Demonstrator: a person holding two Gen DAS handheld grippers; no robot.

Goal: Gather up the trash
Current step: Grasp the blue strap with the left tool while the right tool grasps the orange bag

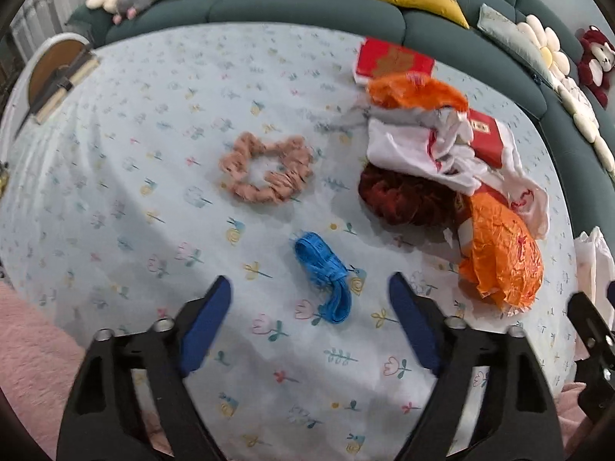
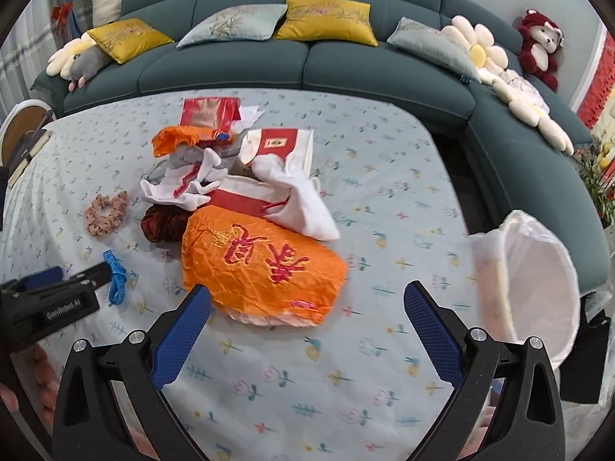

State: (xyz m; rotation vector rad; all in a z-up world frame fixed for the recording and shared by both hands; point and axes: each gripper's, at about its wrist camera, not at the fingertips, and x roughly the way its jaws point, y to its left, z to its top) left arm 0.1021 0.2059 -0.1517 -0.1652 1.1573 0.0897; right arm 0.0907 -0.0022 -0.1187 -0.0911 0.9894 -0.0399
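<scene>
Only my right view shows the bin (image 2: 538, 269), far right. Orange bag (image 2: 265, 265) lies crumpled. Both my left tongs (image 1: 309, 299) and right tongs (image 2: 307, 307) gape wide, empty.

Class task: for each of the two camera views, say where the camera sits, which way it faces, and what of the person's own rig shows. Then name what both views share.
Left wrist: sits on the left gripper, facing across the table toward the sofa; open blue fingers frame the blue band.
Right wrist: sits on the right gripper, facing the orange bag; the left gripper appears at the left edge.
Shared: pink scrunchie, blue band, orange bag, sofa.
</scene>
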